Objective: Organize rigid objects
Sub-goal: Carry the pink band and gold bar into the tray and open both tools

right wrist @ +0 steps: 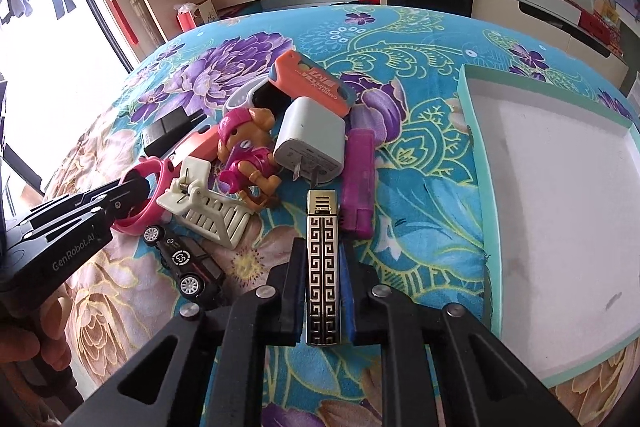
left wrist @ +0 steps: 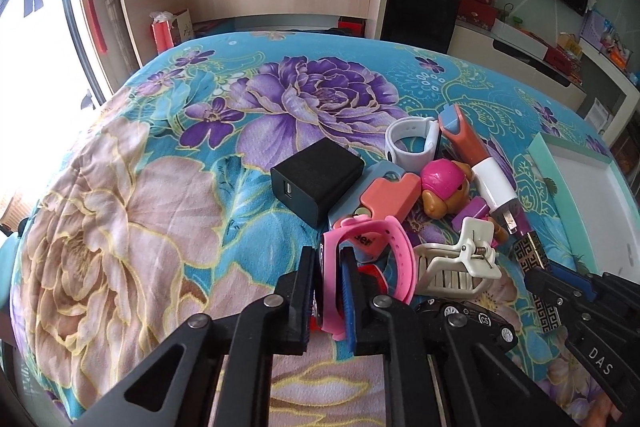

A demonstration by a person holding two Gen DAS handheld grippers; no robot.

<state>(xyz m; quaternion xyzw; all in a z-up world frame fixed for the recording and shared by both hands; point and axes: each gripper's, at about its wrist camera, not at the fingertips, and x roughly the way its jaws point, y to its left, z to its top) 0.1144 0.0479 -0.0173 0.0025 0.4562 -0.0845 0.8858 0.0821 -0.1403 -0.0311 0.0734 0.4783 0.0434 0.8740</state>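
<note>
Both tongs are closed on something. Left tongs (left wrist: 326,291) pinch the strap of a pink watch (left wrist: 372,259), their pads pressed against it from either side. Right tongs (right wrist: 322,291) clamp a gold-and-black patterned lighter (right wrist: 323,259) lengthwise between their pads.

Everything lies on a bed covered with a teal floral blanket (right wrist: 420,195), and the toy puppy figure (right wrist: 244,151) in pink sits at the middle of the pile. Just in front of the puppy lies a cream hair claw clip (right wrist: 208,203), touching the pink watch on its left. Beyond the claw clip, nearer the camera, is a black toy car (right wrist: 188,267). Right of the puppy stands a white wall charger (right wrist: 312,143), with a purple lighter (right wrist: 360,179) beside it. Behind the puppy are an orange utility knife (right wrist: 312,83) and a white watch band (left wrist: 412,143). Left of the puppy rest a black charger cube (left wrist: 316,183) and a salmon-coloured flat object (left wrist: 392,195).

Well to the right of the puppy sits a shallow white tray with a mint rim (right wrist: 472,131).
</note>
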